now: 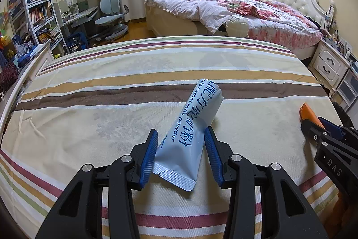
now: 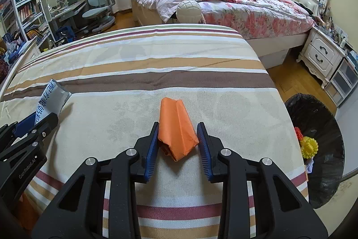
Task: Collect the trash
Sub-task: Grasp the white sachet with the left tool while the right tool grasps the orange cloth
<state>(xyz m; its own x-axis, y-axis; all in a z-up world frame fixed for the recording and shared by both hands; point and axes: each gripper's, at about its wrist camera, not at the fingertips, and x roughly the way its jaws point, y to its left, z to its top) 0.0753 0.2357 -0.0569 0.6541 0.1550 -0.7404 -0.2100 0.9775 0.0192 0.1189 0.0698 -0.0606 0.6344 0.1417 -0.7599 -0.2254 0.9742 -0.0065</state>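
A pale blue milk-powder sachet [image 1: 190, 133] lies on the striped tablecloth [image 1: 111, 93], its near end between the fingers of my left gripper [image 1: 181, 133]. The jaws are open around it, the left pad close to the sachet and a gap at the right. An orange folded paper [image 2: 176, 129] lies between the fingers of my right gripper [image 2: 177, 129], whose jaws are open with the pads close on both sides. The sachet also shows in the right wrist view [image 2: 52, 97], and the orange paper in the left wrist view [image 1: 310, 112].
A bin lined with a black bag [image 2: 317, 145] stands on the floor right of the table and holds yellow and red items. Beyond the table are a bed [image 1: 235, 8], a nightstand [image 1: 329, 64], a desk with a chair [image 1: 109, 12] and bookshelves [image 1: 33, 3].
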